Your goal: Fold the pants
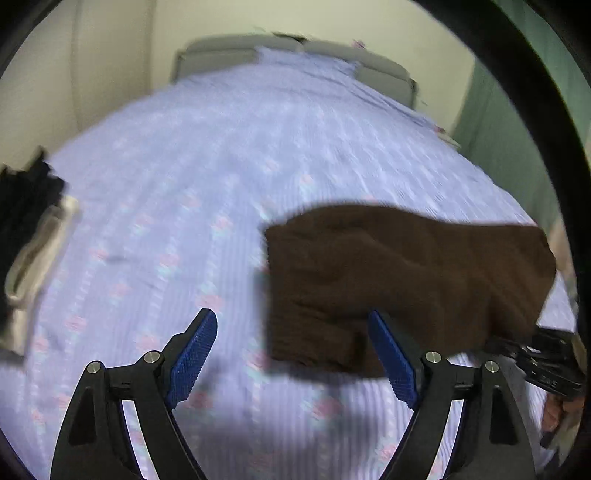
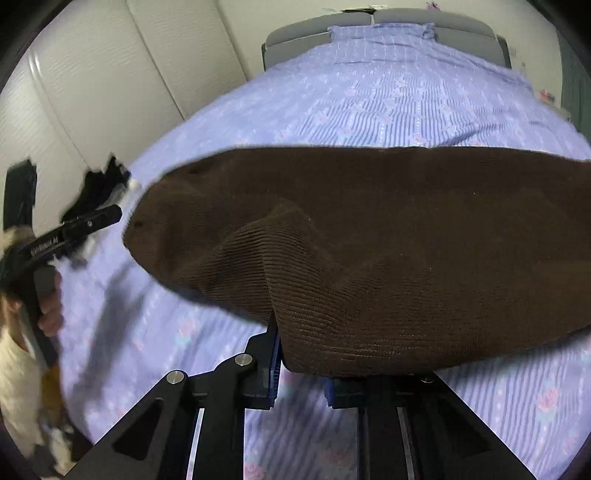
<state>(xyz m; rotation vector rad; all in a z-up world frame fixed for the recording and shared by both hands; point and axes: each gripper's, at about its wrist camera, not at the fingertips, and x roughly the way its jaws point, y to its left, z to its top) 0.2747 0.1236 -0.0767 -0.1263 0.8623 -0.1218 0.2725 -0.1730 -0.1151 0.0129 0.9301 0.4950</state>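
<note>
Your right tool (image 2: 303, 373) is clamped narrow on the brown pants (image 2: 388, 251), gripping a bunched fold at their lower edge. From the right wrist view the pants spread across the middle of the frame as a wide ribbed slab, filling it from centre left out to the right edge, and they hang just above the bed (image 2: 388, 96) with its lilac flowered sheet. The fabric drapes over the tool's fingers and hides the tips.

Your left tool (image 1: 291, 343) stands wide, its blue pads (image 1: 192, 358) well apart with only sheet between them. In the left wrist view the pants (image 1: 406, 280) sit in the right half of the frame, with their lower left corner just behind the right-hand pad; whether the cloth touches that pad, you cannot tell. The right tool (image 1: 550, 365) shows at the lower right edge, under the pants' far corner.

A pile of dark and pale clothes (image 1: 29, 236) lies at the left edge of the bed, well apart from the pants. A grey headboard (image 2: 406, 22) closes the top of the frame.
</note>
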